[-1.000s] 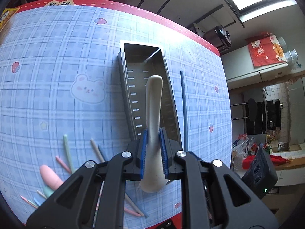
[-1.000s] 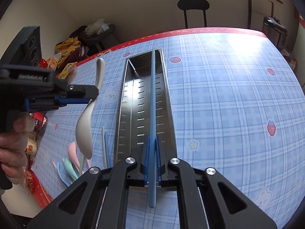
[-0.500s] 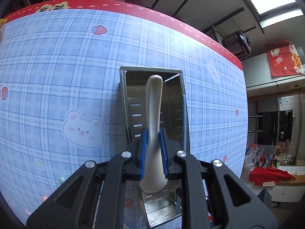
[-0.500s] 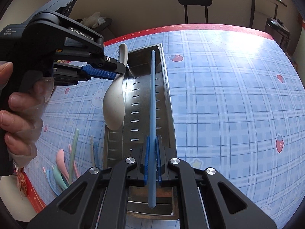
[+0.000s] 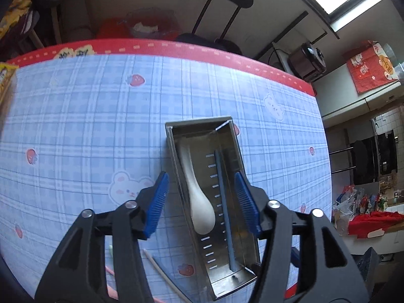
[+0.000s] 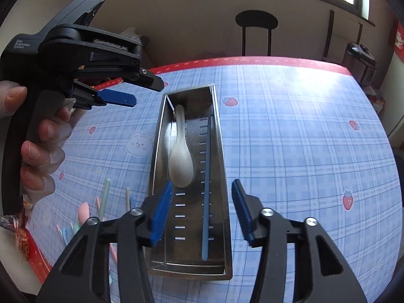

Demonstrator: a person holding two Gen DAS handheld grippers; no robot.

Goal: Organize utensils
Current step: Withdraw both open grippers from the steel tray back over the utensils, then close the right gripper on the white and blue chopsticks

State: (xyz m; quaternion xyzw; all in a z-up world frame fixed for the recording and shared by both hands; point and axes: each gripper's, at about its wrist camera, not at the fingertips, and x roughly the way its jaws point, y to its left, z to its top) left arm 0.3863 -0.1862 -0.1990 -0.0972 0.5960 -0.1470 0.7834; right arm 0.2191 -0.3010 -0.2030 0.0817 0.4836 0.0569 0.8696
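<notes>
Both claws stand wide with nothing between their blue pads: the left claw point(image 5: 205, 202) fills the lower part of its own view, and in the right wrist view it shows again at the upper left, held by a hand point(image 6: 38, 146). Likewise spread, the right claw point(image 6: 202, 212) sits at the bottom centre of its view, straddling the near end of the metal tray point(image 6: 222, 151). That long, slotted tray lies on the table point(image 6: 303, 139), which wears a blue plaid cloth with strawberries and bears. Inside the tray the white spoon point(image 6: 180, 161) lies along the left side, bowl toward the camera, and the blue chopstick point(image 6: 207, 189) lies lengthwise to the right of it. At the lower left of the right wrist view, pastel utensils point(image 6: 83, 212) lie loose on the cloth, beside the tray. A black chair point(image 6: 256, 22) stands beyond the table's far edge at the top centre.
</notes>
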